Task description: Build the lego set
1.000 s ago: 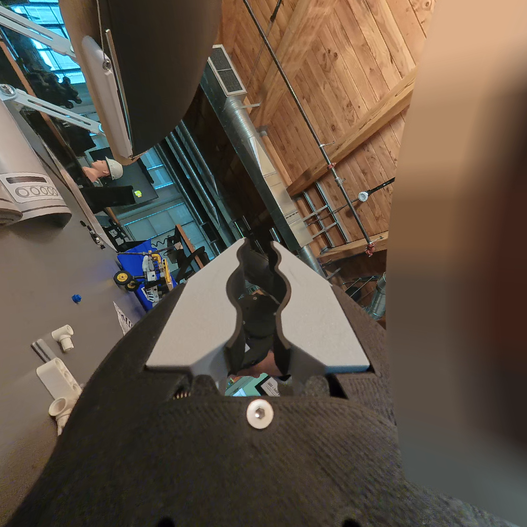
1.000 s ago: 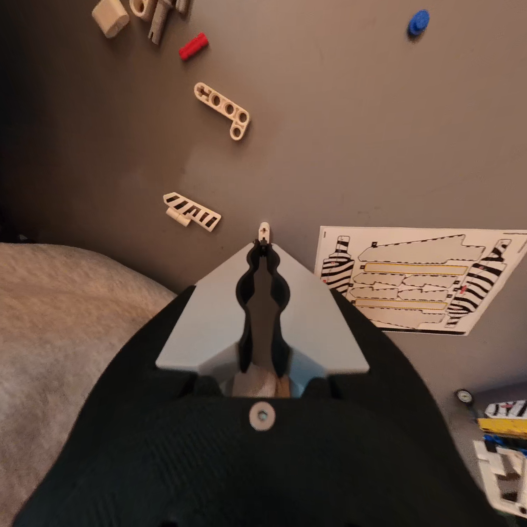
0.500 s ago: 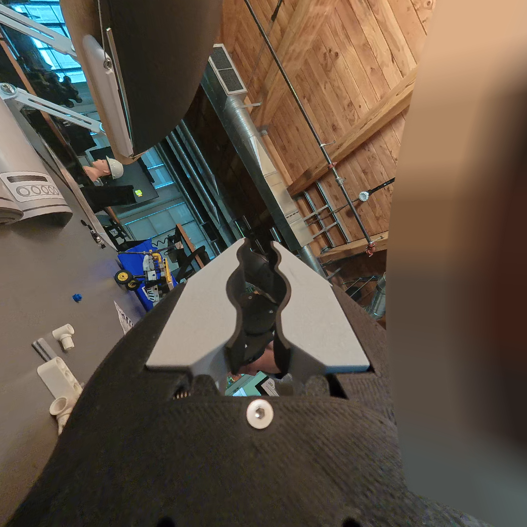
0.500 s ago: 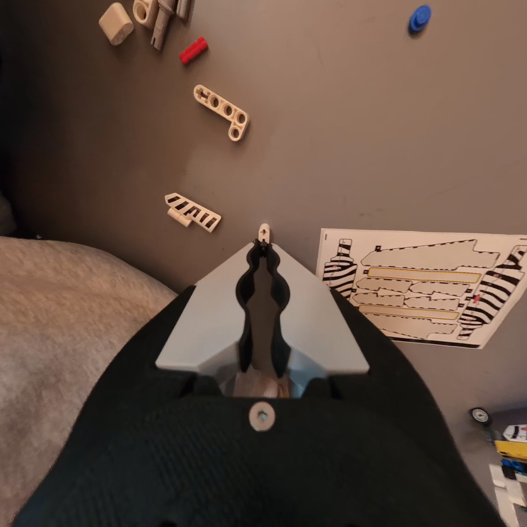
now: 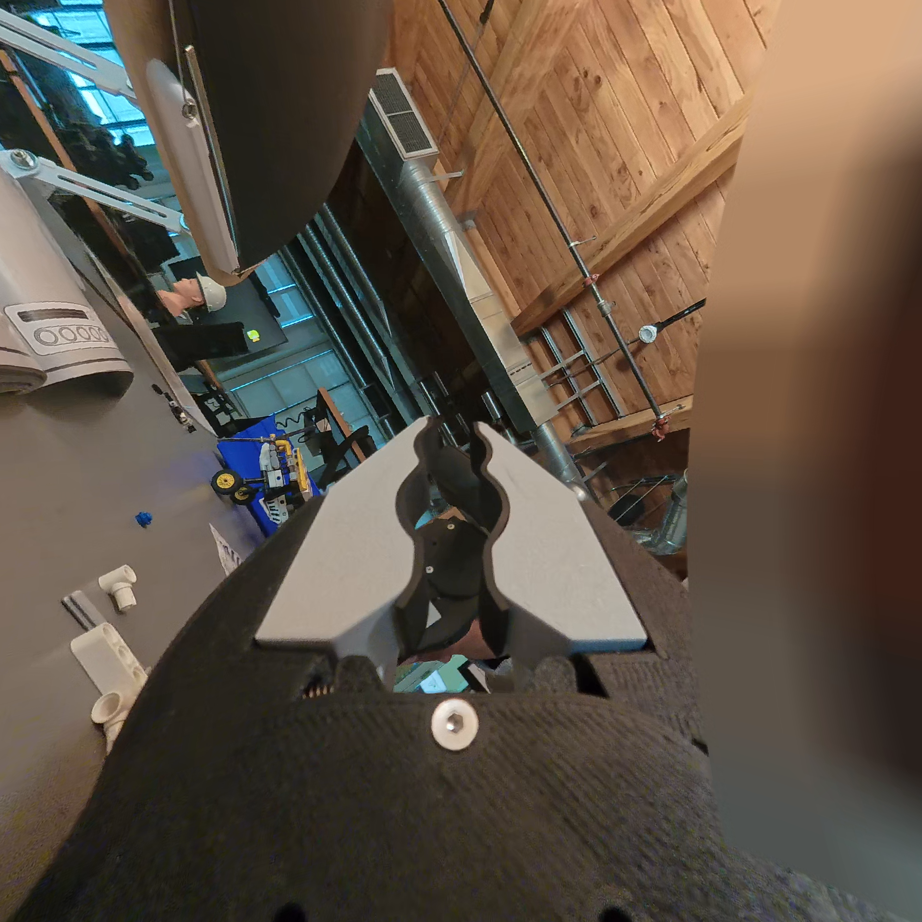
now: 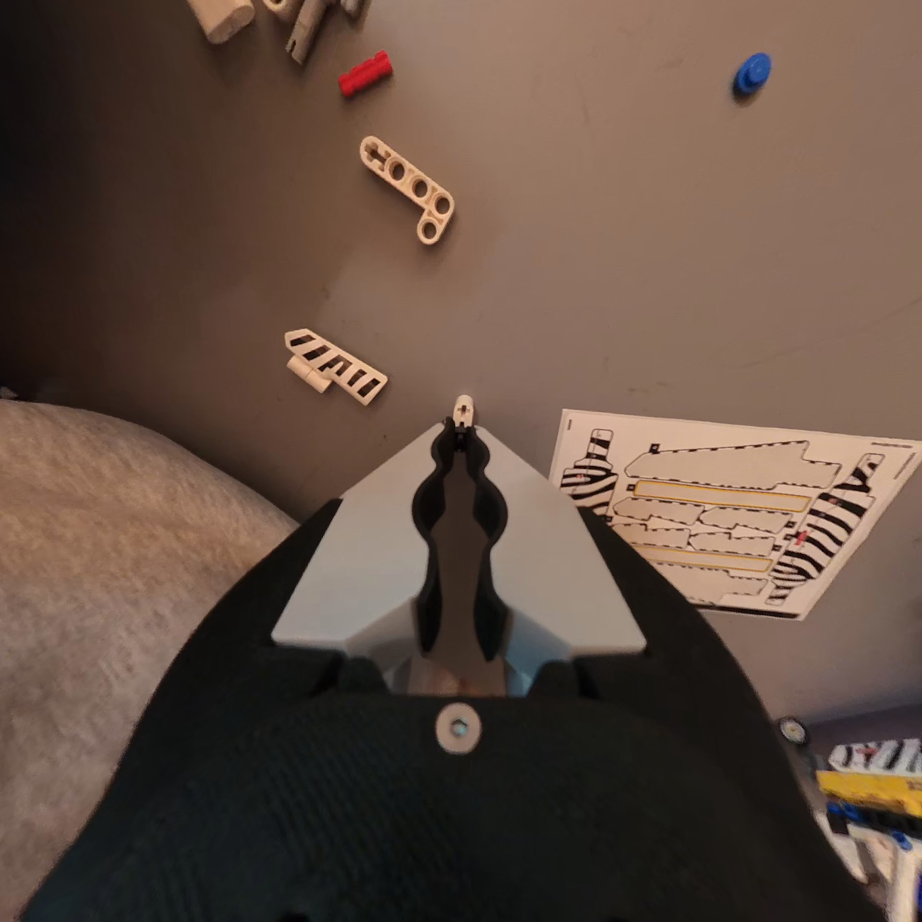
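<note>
My right gripper [image 6: 462, 433] is shut on a small white connector piece [image 6: 463, 406] that sticks out past its tips, held above the grey table [image 6: 648, 249]. A partly built yellow, blue and white model lies at the lower right of the right wrist view [image 6: 873, 783] and also shows far off in the left wrist view [image 5: 264, 479]. My left gripper [image 5: 453, 430] points up toward the wooden ceiling. Its jaws stand a little apart with nothing held.
On the table lie a white L-shaped beam [image 6: 409, 187], a striped white panel [image 6: 334, 364], a red pin [image 6: 365, 79], a blue round piece [image 6: 752, 72] and a sticker sheet [image 6: 723, 509]. A grey sleeve [image 6: 100, 549] fills the left. White parts [image 5: 107, 658] lie beside my left gripper. The right tips stand about 10 cm off the red pin [image 6: 365, 79].
The right gripper has shifted slightly over the table with the connector still held; the sticker sheet now looks more tilted. The left gripper has barely moved.
</note>
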